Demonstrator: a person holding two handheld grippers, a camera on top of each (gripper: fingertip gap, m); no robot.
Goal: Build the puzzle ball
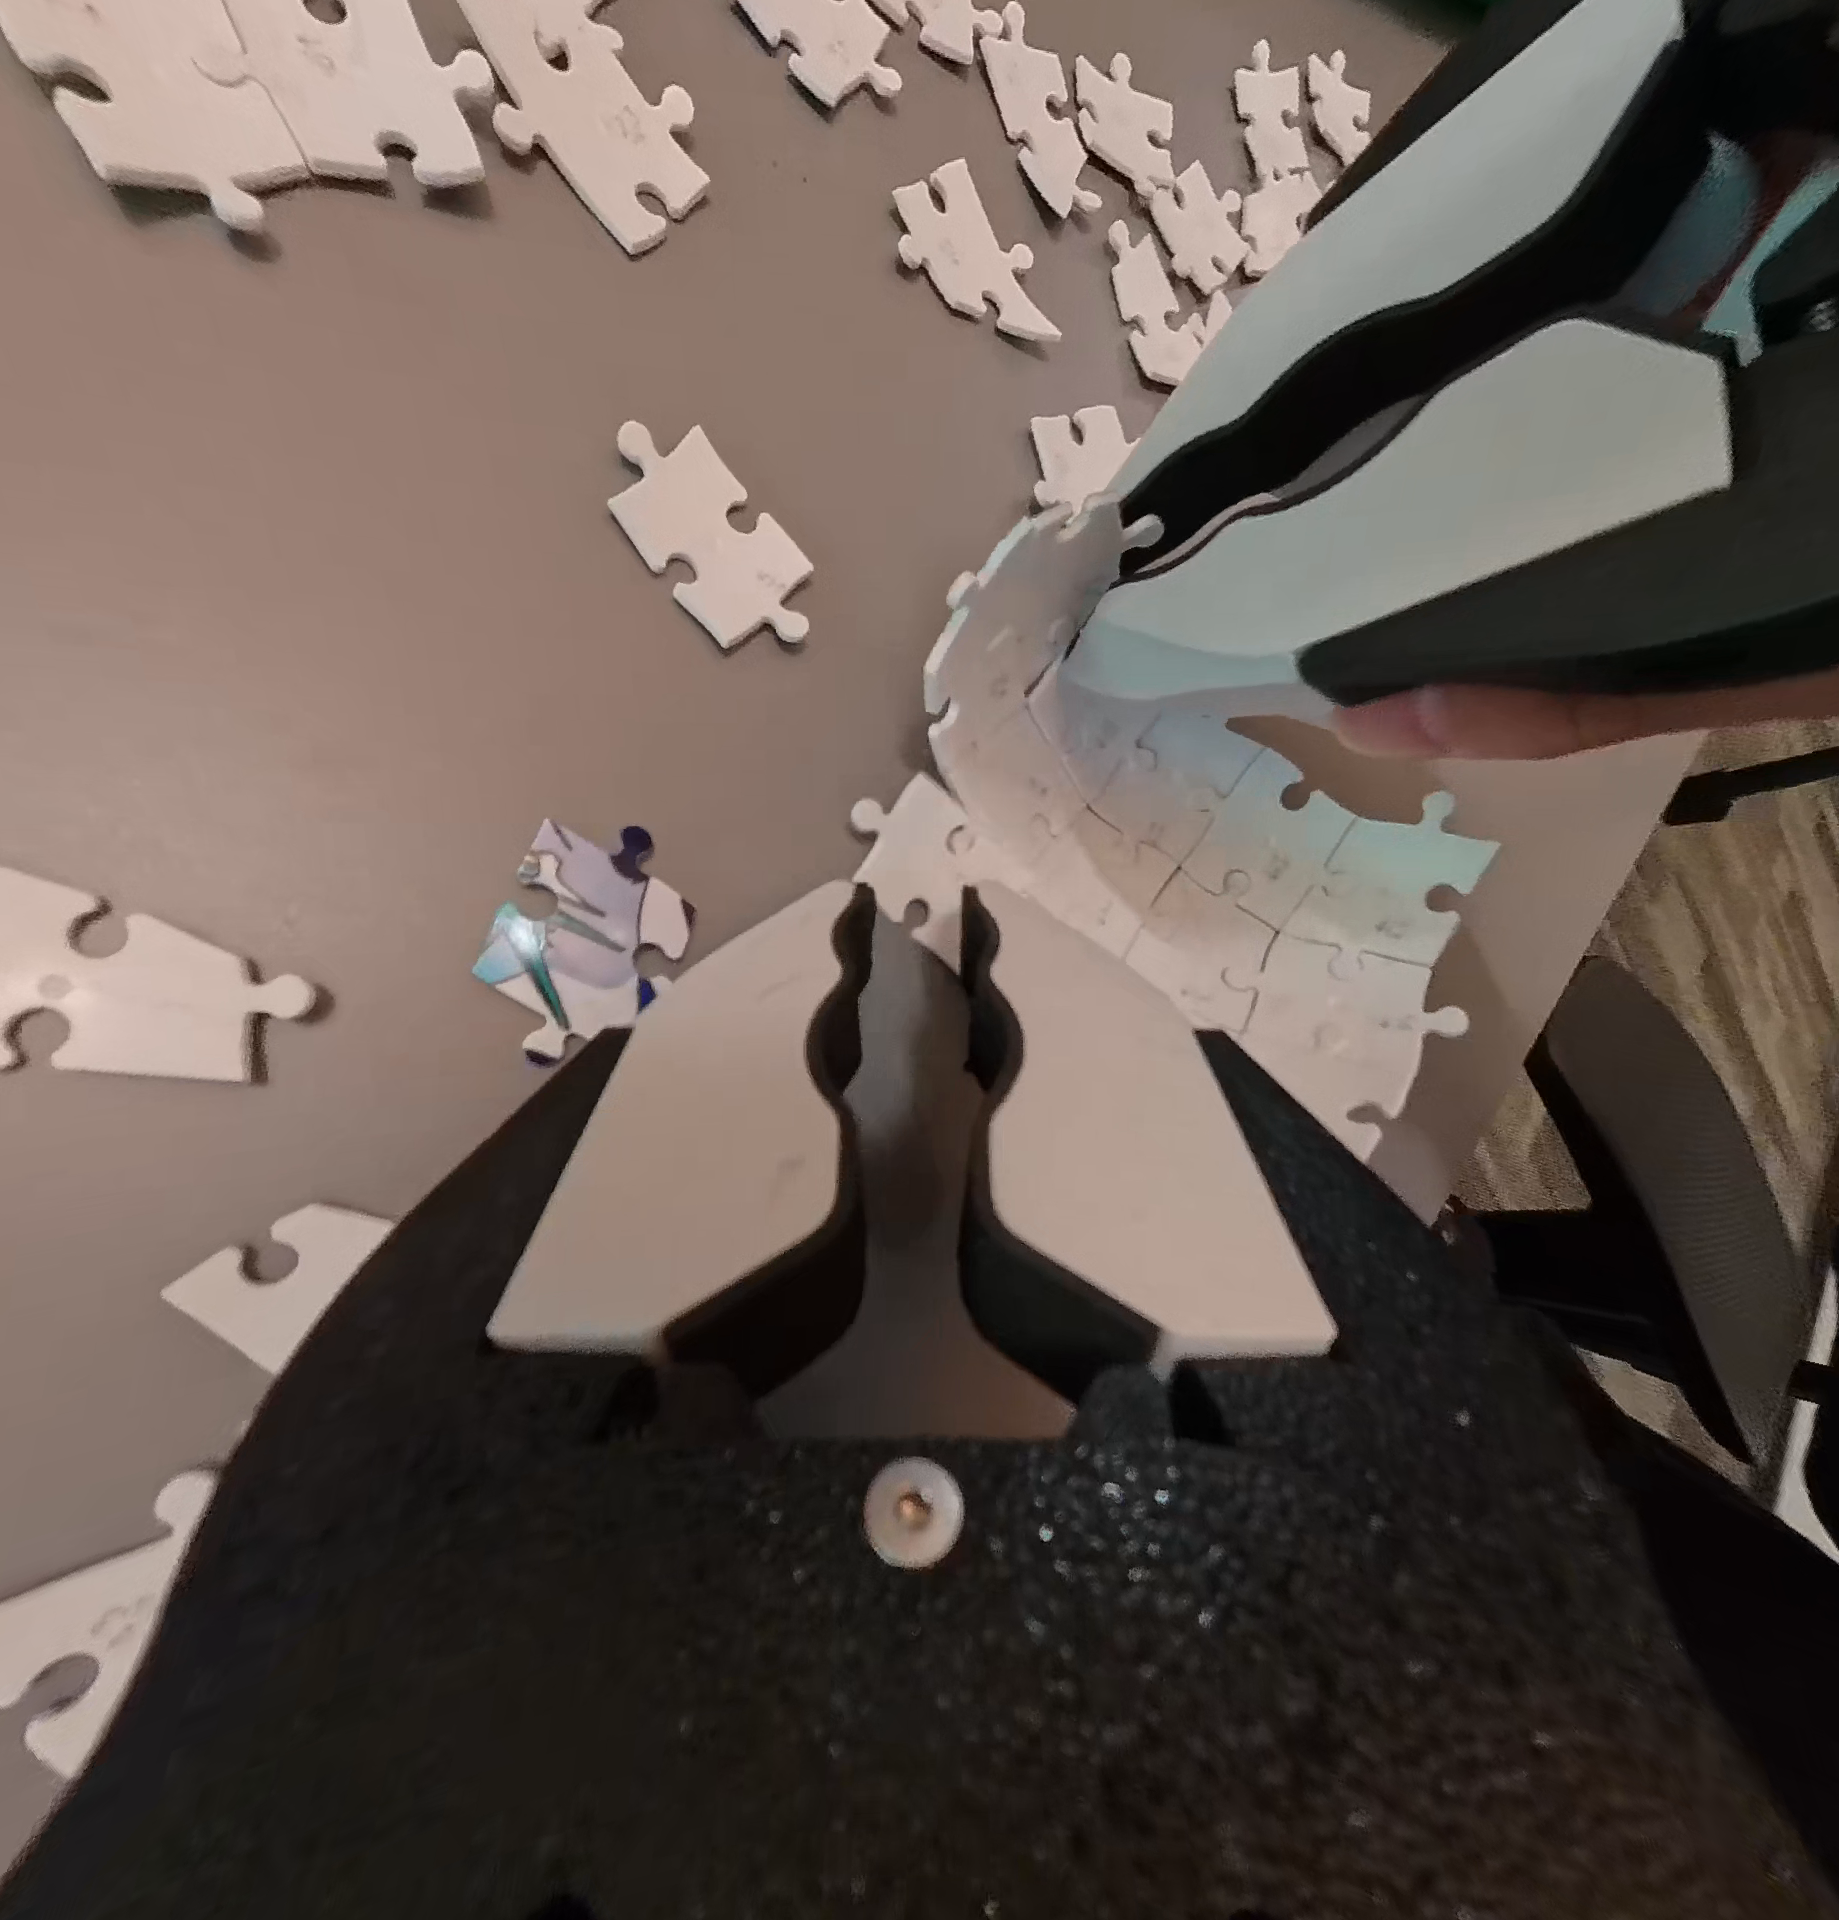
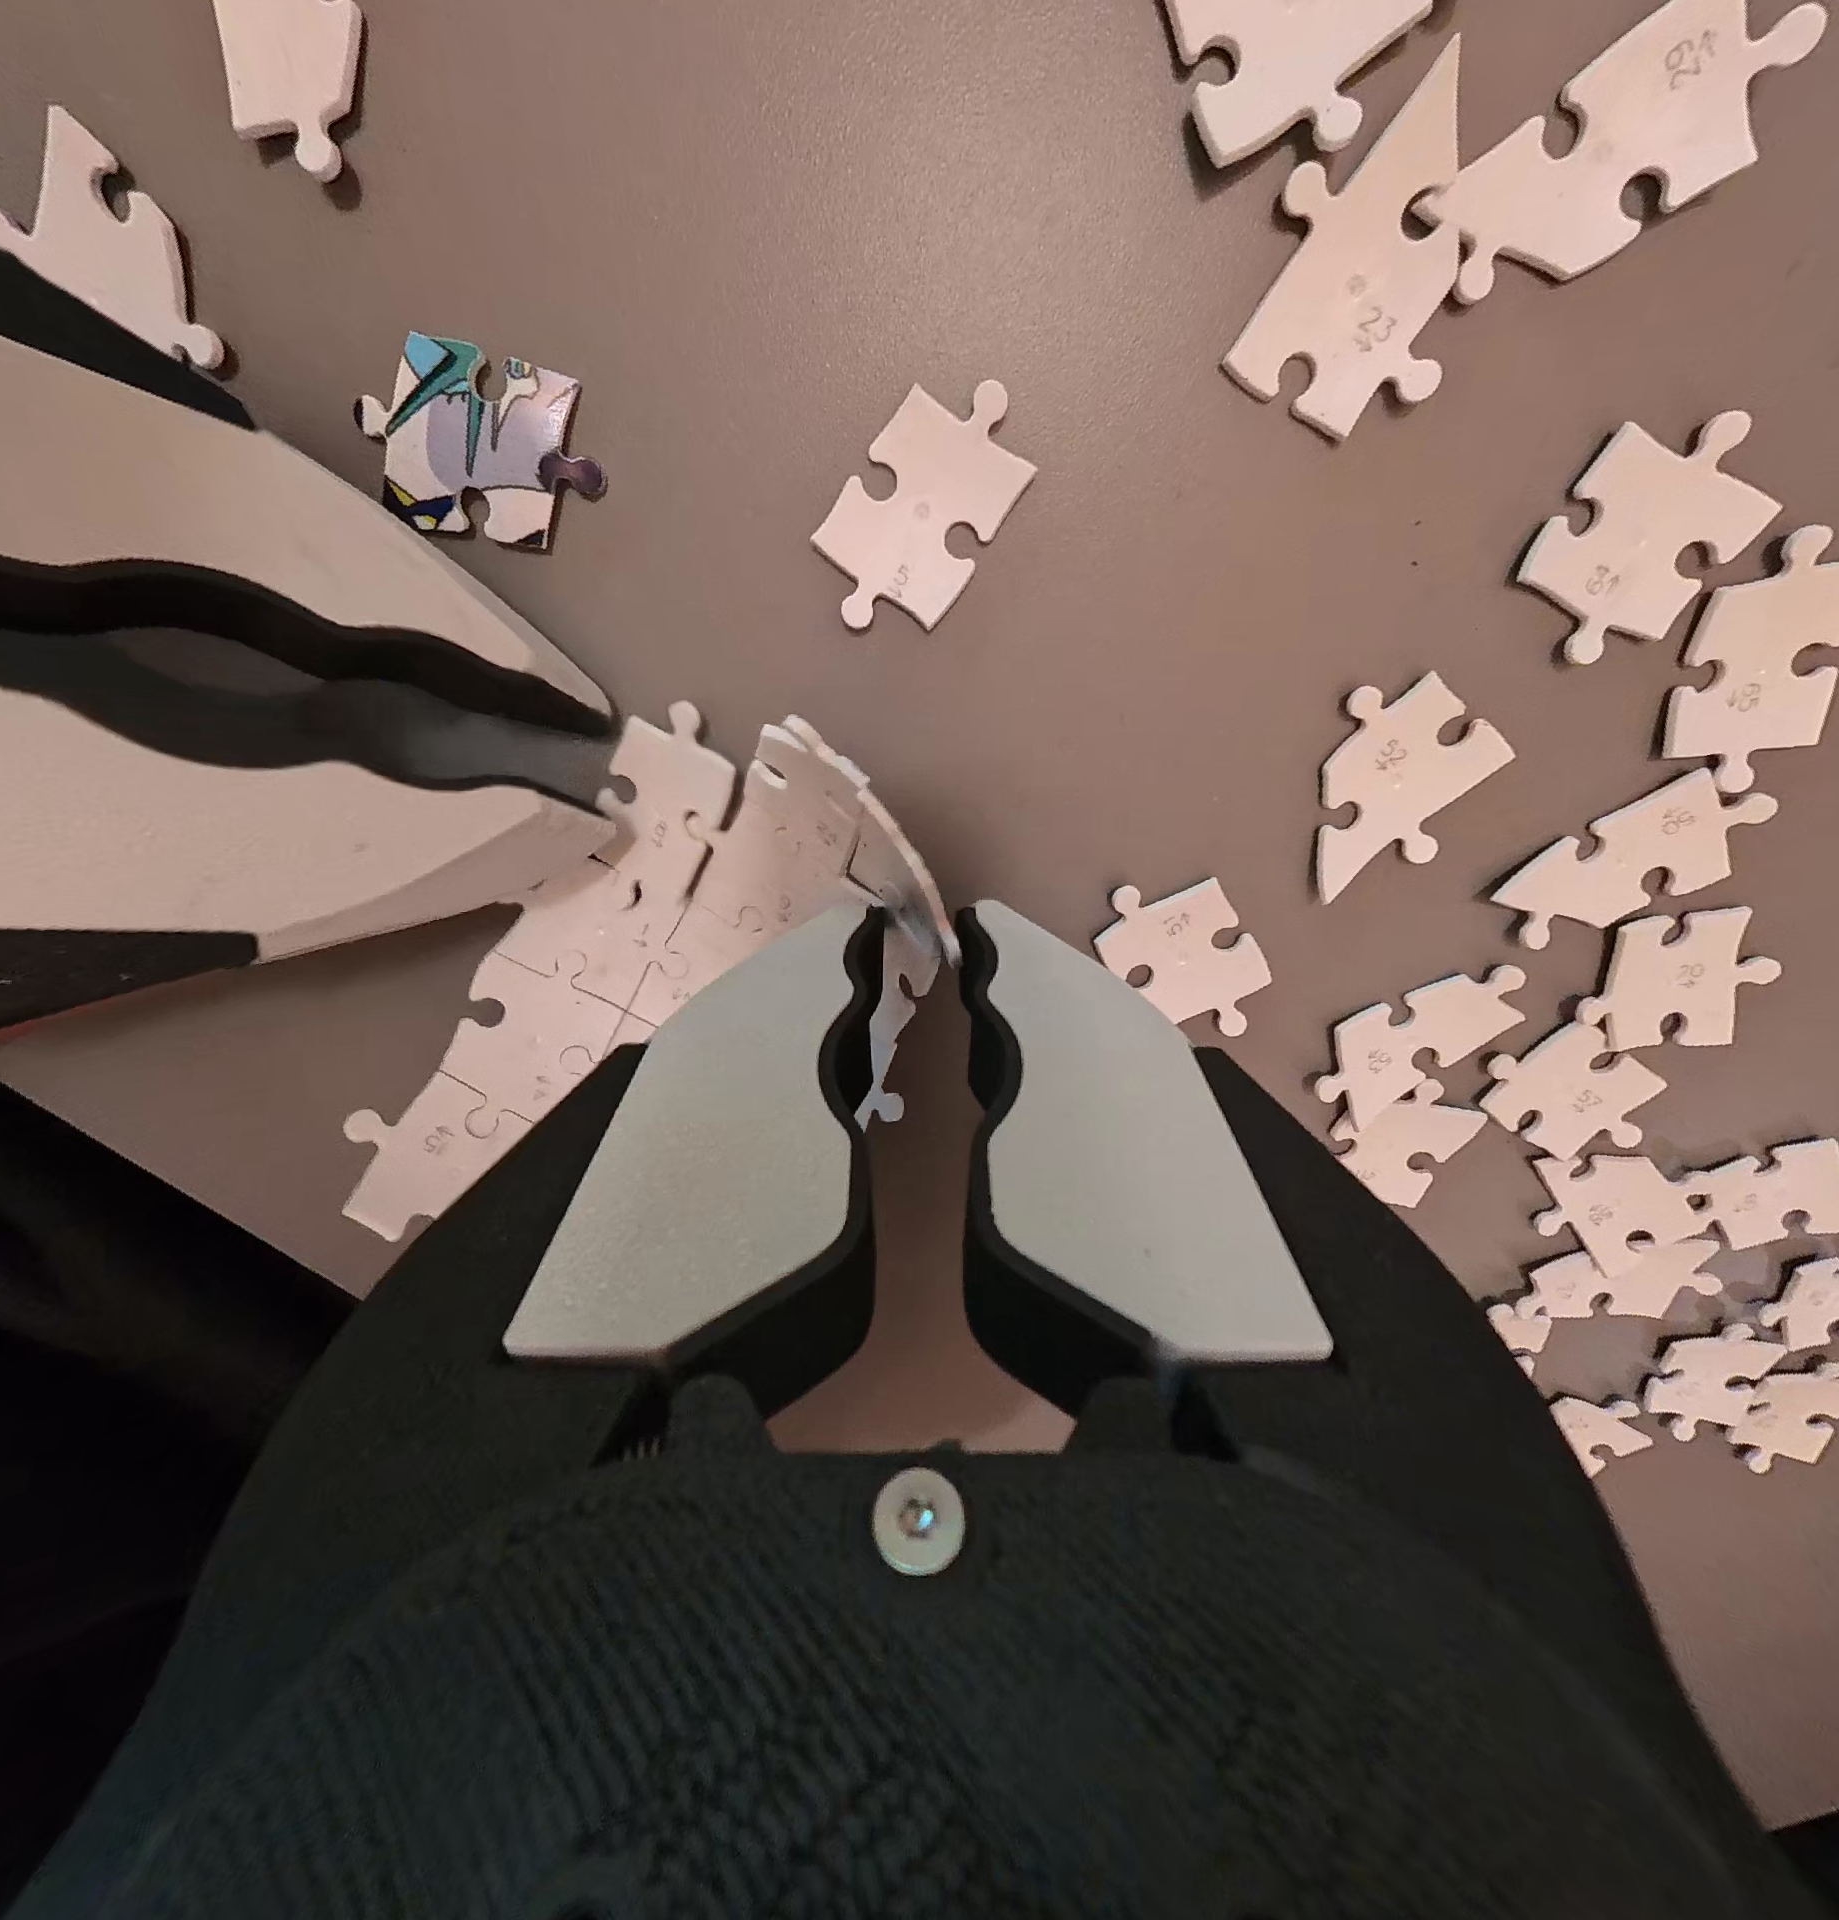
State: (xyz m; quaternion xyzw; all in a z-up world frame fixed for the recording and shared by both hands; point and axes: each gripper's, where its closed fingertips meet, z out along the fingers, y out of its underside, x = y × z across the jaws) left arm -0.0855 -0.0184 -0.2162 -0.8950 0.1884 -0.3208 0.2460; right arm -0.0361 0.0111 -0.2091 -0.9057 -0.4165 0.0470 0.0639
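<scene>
1. Puzzle pieces lie scattered on a grey table, almost all with the white back side up. Many bear small printed marks.
2. One piece shows its coloured printed face; it lies apart from the others, at the far left in the right wrist view.
3. A curved strip of joined pieces is the part of the ball already built. It is lifted above the table near its right edge, between the two grippers.
4. The left gripper has its fingers close together at the tips, on a white piece at the end of the strip. How firmly it clamps, I cannot tell.
5. The right gripper holds the other end of the strip. The thin edge of the strip stands between its fingertips, which are nearly together.
6. In the left wrist view, a fingertip of the person shows under the right gripper, touching the strip.
7. A dense heap of loose pieces lies at the right.
</scene>
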